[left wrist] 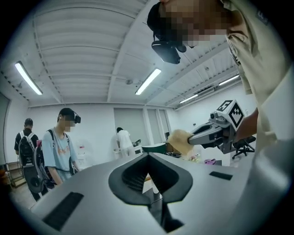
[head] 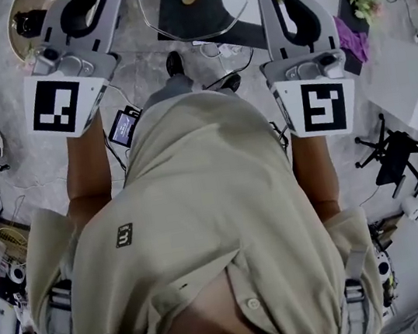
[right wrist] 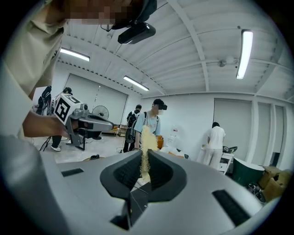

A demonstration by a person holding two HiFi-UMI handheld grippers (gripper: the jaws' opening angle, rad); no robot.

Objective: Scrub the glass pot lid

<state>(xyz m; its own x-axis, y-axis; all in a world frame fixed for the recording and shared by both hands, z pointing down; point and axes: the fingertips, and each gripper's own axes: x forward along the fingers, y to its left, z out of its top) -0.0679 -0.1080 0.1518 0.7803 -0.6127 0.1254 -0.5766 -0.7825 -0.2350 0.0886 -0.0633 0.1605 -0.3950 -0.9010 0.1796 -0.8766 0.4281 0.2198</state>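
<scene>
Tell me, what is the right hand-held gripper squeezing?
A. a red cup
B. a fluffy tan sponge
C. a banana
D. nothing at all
B: in the right gripper view, the right hand-held gripper is shut on a tan sponge, which sticks up from between its pads.
</scene>
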